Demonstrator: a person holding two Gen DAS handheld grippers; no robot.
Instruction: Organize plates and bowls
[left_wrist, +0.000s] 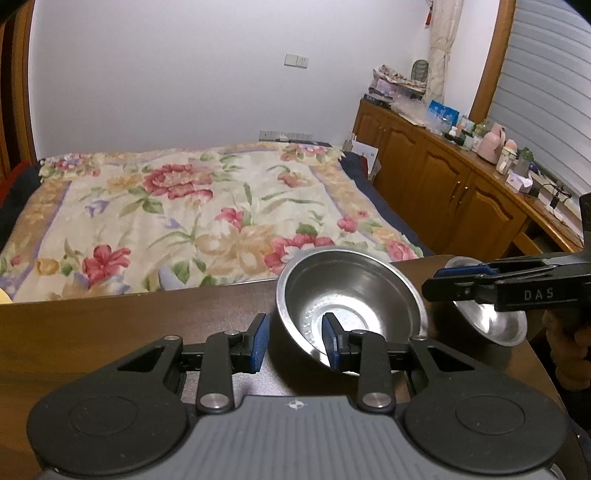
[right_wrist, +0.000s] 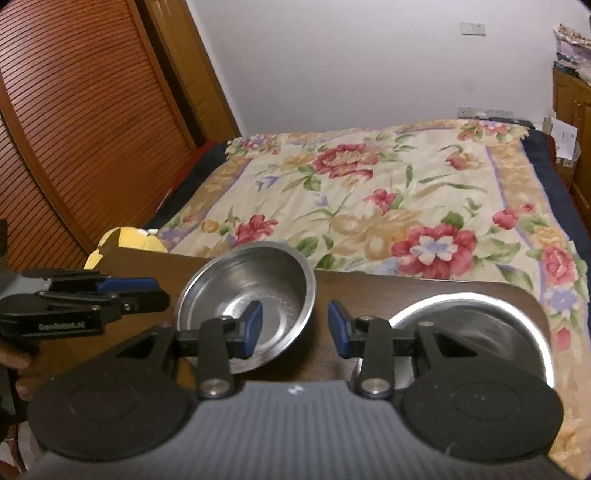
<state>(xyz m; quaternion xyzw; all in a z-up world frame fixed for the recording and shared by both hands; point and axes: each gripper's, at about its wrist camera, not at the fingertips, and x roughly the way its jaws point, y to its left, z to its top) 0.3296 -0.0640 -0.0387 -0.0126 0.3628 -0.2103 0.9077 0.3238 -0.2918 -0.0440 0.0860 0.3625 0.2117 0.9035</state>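
Note:
Two steel bowls stand on a dark wooden table (left_wrist: 110, 332). The larger bowl (left_wrist: 351, 295) shows in the right wrist view (right_wrist: 258, 291) too. My left gripper (left_wrist: 295, 339) is open, its right finger over the bowl's near rim, its left finger outside the bowl. My right gripper (right_wrist: 295, 326) is open, straddling the same bowl's right rim. The second bowl (right_wrist: 480, 325) sits at the table's right end, partly hidden behind the right gripper; in the left wrist view (left_wrist: 495, 321) the right gripper (left_wrist: 443, 280) crosses in front of it.
A bed with a floral quilt (left_wrist: 207, 206) lies beyond the table's far edge. Wooden cabinets (left_wrist: 443, 173) with clutter run along the right wall. A louvred wooden door (right_wrist: 81, 129) is at the left. A yellow object (right_wrist: 125, 240) sits past the table's left corner.

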